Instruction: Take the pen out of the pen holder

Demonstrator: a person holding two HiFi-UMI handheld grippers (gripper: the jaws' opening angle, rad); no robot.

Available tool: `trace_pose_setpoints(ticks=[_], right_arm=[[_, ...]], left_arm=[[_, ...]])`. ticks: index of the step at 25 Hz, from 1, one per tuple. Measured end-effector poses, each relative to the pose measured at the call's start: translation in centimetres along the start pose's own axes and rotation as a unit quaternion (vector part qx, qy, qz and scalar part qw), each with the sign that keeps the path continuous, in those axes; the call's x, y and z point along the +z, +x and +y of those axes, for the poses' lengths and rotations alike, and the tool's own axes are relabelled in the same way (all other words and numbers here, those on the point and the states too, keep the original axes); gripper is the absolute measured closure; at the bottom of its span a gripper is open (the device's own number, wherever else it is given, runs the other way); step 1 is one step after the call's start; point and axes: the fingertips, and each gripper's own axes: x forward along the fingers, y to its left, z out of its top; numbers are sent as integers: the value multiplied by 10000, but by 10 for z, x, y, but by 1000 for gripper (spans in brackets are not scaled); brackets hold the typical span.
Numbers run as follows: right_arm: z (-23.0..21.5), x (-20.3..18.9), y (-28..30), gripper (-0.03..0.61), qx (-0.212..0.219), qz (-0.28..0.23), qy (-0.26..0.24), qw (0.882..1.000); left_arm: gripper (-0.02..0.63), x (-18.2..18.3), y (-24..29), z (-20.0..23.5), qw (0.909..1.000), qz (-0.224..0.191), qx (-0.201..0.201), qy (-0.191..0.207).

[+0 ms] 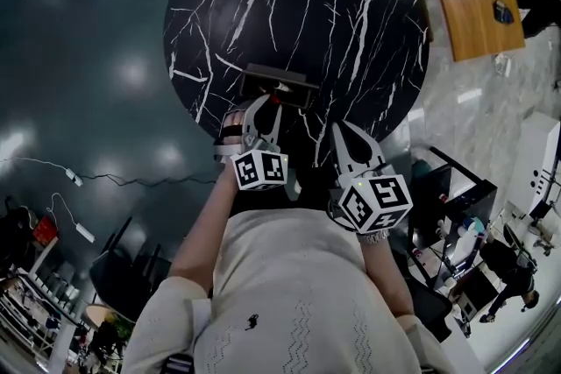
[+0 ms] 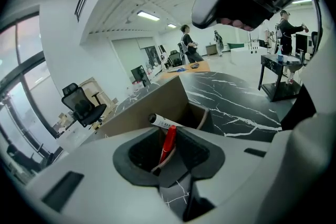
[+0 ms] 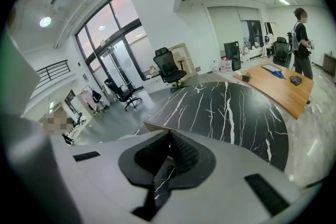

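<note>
A round black marble table (image 1: 351, 13) is seen in the upper middle of the head view, and a brown box-shaped pen holder (image 1: 279, 85) is set near its lower edge. The left gripper (image 1: 268, 104) is held right at the holder's near side. In the left gripper view its jaws are clenched on a red pen (image 2: 169, 141), which is gripped between the dark pads just below the holder's open top. A white pen (image 2: 161, 122) is seen lying across that opening, just above the red one. Whether the red pen's far end is inside the holder cannot be told. The right gripper (image 1: 342, 131) is held just right of the holder, over the table's lower edge, with its jaws pressed together on nothing.
</note>
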Motion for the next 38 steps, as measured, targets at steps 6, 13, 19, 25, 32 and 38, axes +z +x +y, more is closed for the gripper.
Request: trace_pose_setpoints(ticks=[6,13,19,25,32,38], right_arm=[[5,1,1,561,8,-36,-59,10000],[9,1,-10,561,27,-129,-14,9999],[16,10,-16,561,127,-305,-69,9994],[21,17,-29,561,206,-496,-116,9985],[29,26,-42,561,426,-755,-362,9956],[42,39,-47,561,571,-983,-626,9915]], left_arm=[[561,-1,-1,9,10000,-31,53,27],[563,7,-23,29,9972,-404,343,-523],[563,11,-42,39,9895,-594,351,-1269],[563,25,-77,59,9718,-939,503,-2105],[563,61,-129,90,9573,-1324,845,-2429],[563,102,-174,111,9258,-2085,1309,-2869]])
